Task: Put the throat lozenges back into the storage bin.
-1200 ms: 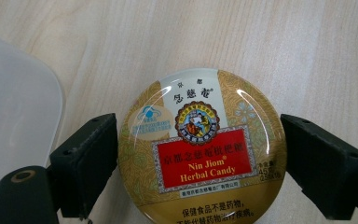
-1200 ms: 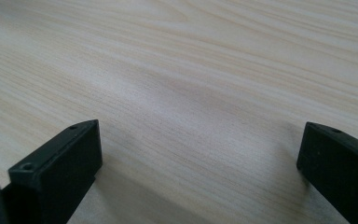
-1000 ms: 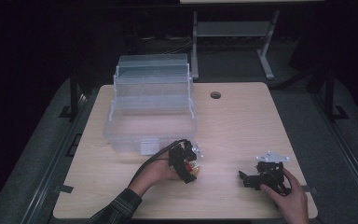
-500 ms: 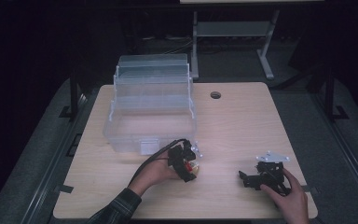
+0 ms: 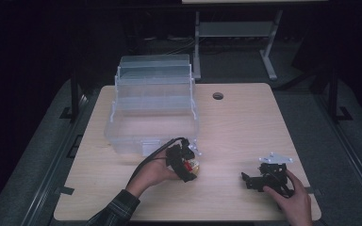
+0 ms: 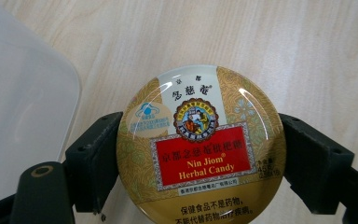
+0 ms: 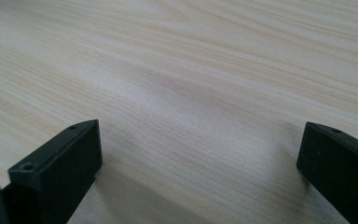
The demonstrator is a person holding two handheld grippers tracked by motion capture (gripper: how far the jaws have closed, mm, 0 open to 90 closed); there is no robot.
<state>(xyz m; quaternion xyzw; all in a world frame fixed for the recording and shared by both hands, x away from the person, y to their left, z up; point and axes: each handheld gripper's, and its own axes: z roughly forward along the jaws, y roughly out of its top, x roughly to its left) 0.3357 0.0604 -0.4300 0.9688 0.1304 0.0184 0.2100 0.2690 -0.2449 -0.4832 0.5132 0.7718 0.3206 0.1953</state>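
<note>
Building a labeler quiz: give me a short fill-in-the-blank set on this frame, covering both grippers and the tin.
1. The left gripper has its jaws closed on a round ____ of herbal candy.
2. The red label on the candy tin reads "Nin Jiom Herbal ____".
3. The right gripper has its jaws ____, with bare wooden table between them.
4. Beside the left gripper stands a clear plastic ____.

Missing words: tin; Candy; open; box
</note>
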